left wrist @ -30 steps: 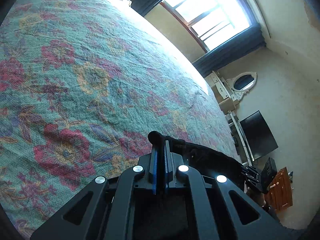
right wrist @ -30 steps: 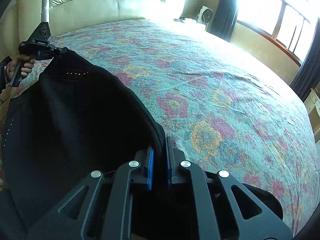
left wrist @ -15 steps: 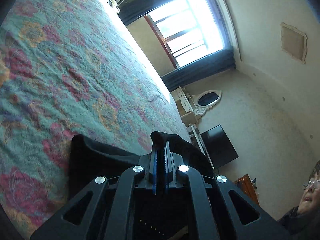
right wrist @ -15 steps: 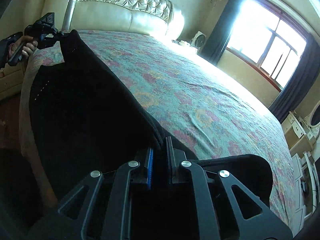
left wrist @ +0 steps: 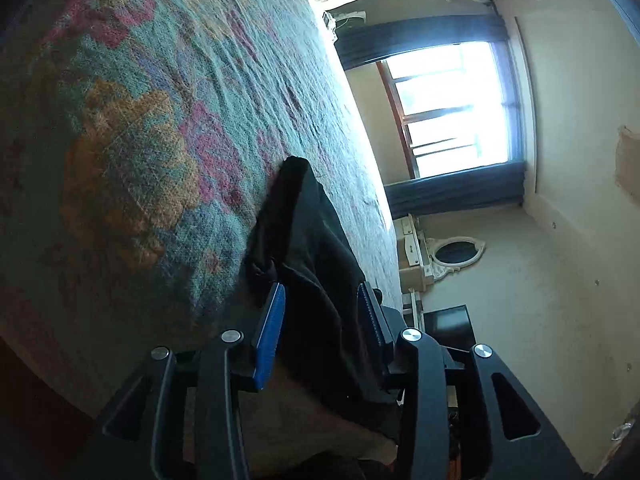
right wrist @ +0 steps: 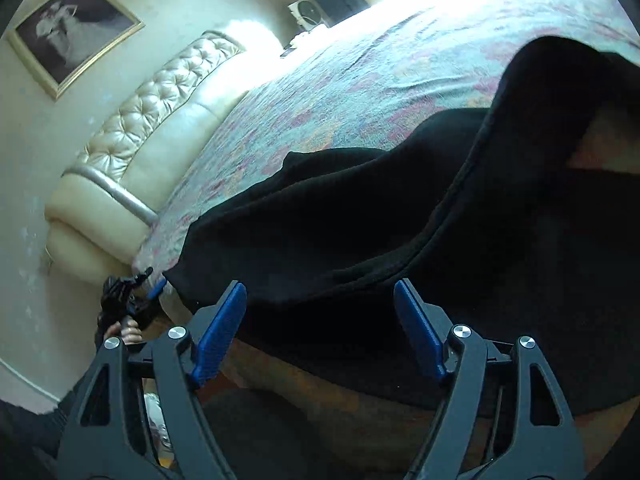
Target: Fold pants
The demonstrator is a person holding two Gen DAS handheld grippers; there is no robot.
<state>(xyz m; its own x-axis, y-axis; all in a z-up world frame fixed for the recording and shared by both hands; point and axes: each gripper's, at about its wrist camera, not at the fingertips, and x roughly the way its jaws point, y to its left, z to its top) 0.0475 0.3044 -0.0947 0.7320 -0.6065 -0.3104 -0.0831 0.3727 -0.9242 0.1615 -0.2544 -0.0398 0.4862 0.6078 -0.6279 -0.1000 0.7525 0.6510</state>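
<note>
The left tool (left wrist: 320, 312) has its two blue-padded fingers (left wrist: 270, 336) spread apart, with a fold of the black pants (left wrist: 316, 264) lying between them; the pads do not press on the cloth, so the tool is released. The right tool (right wrist: 320, 320) is likewise released, its fingers (right wrist: 218, 332) set wide, and the dark fabric lies just beyond and between their tips without being pinched.

The pants (right wrist: 340, 216) lie on the near edge of the bed (right wrist: 340, 80), spread along that edge and partly hanging over its side. In the right wrist view a thick hemmed band of the cloth curves up toward the right, where a raised fold stands above the bedspread. In the left wrist view the pants form a narrow dark ridge running away from the tool across the floral bedspread (left wrist: 140, 140).

In the right wrist view the left tool (right wrist: 132, 300) shows at the lower left, just beside the corner of the pants, held by the person's hand (right wrist: 128, 330).

Further out are a tufted cream headboard (right wrist: 160, 112), a framed picture (right wrist: 72, 28) on the wall, a bright window (left wrist: 456, 108) with dark curtains (left wrist: 452, 192), an oval mirror (left wrist: 456, 252) and a dark screen (left wrist: 448, 326).
</note>
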